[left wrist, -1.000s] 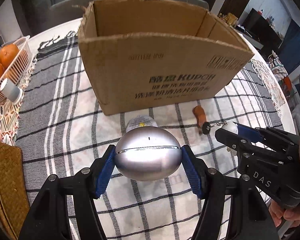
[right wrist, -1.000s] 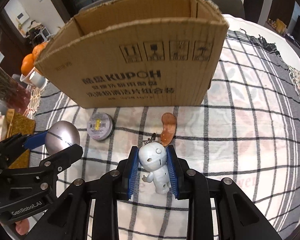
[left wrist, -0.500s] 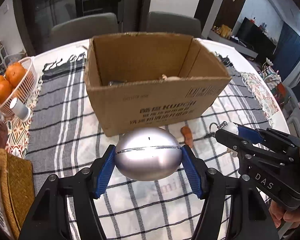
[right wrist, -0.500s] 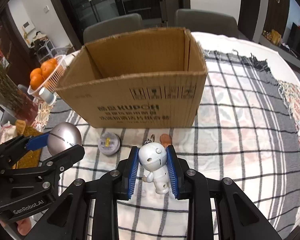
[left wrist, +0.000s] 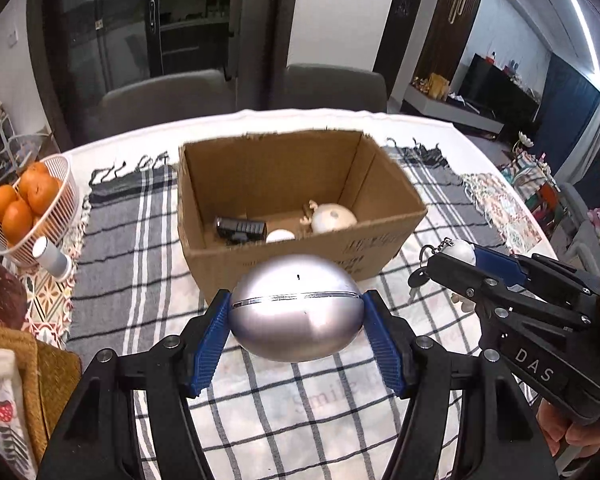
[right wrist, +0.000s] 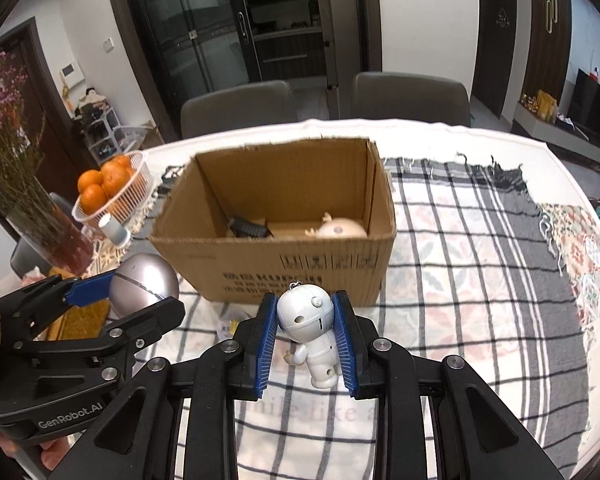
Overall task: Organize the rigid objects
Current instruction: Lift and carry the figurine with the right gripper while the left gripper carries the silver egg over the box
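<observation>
Left claw [left wrist: 296, 320]: clamped a shiny silver metal egg-shaped container [left wrist: 296, 308] by its ends. Right claw [right wrist: 306, 336]: pinched a small white plastic robot figurine keychain [right wrist: 310, 328]. Ahead of both: open brown cardboard box [right wrist: 284, 264] on the desk.

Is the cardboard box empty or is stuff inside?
Not empty. The open-topped cardboard box already holds a black object, a pale round figure and another white thing.

Both grippers are rising off the cloth [left wrist: 260, 400] together, the left [left wrist: 296, 322] carrying the egg [left wrist: 296, 308], the right [right wrist: 306, 334] the figurine [right wrist: 310, 328], and the box [left wrist: 300, 208] interior is coming into view.
</observation>
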Motion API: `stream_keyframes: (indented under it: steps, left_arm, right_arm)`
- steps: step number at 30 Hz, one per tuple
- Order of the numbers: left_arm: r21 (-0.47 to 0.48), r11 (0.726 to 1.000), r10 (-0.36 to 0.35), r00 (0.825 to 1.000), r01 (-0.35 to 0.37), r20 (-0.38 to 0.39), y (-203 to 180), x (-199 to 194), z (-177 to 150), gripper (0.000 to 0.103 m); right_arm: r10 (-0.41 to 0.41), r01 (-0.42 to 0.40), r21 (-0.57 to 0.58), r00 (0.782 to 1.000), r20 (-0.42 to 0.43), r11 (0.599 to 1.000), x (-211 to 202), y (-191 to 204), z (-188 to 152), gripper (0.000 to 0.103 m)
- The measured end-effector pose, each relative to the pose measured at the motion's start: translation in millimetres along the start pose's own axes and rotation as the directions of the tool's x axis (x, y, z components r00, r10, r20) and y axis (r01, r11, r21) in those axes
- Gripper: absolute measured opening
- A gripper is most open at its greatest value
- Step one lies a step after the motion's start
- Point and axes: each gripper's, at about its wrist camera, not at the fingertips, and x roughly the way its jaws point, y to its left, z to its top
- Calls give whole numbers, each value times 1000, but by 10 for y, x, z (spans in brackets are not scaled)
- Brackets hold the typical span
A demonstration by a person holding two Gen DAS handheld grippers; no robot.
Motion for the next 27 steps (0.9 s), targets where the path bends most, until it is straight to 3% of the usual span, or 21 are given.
stream_keyframes:
  steps: [15,27]
  left_arm:
    - [16,1000,17,997,-18,77,5,-214,450,64]
    - [10,1000,26,997,-27,67,99,-101,756,64]
  right_arm:
    - [17,-15,-16,995,95,1000,-217,34,433,29]
    - [30,-26,-38,994,105,999,-95,26,750,29]
